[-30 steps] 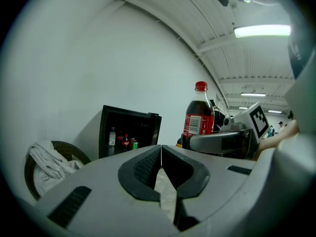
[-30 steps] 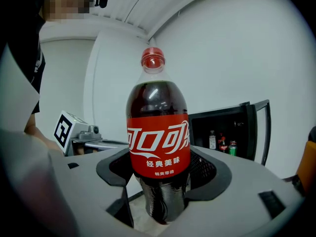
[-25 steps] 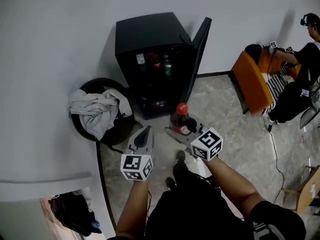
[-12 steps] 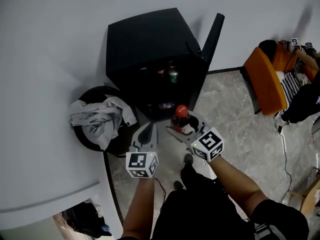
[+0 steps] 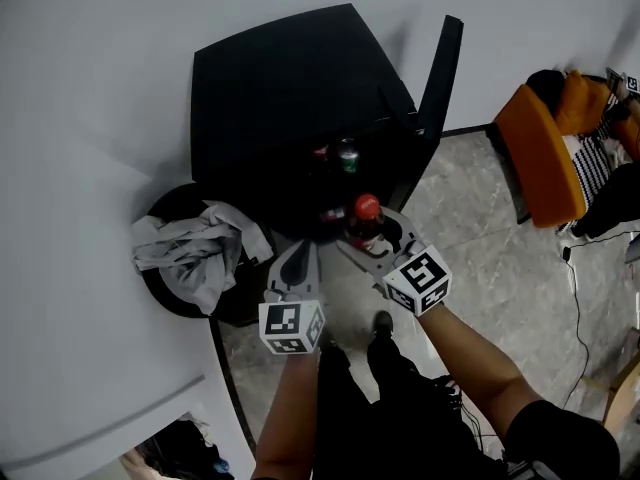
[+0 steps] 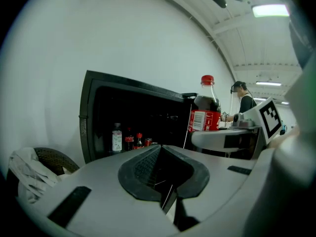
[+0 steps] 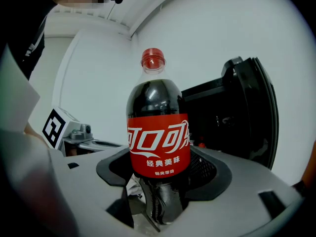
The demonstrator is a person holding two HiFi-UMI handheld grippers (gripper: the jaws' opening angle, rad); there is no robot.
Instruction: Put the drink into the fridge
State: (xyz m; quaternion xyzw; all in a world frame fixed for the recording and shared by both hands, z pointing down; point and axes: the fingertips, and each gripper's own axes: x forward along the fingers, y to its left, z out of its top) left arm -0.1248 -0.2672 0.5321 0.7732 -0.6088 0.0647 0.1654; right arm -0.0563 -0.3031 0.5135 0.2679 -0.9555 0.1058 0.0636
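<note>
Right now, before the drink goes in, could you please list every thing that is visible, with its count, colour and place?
Clear plastic cola bottle: one, red cap and label, held upright by the right gripper.
Box-shaped fridge: one, black, against the white wall, door open.
Small drinks: at least three, mixed colours, inside the fridge.
Round basket: one, dark, left of the fridge.
Crumpled cloth: one, grey, in the basket.
Chair: one, orange, far right.
Left gripper: one, grey, fingers shut, empty.
Right gripper: one, grey, fingers shut on the bottle.
</note>
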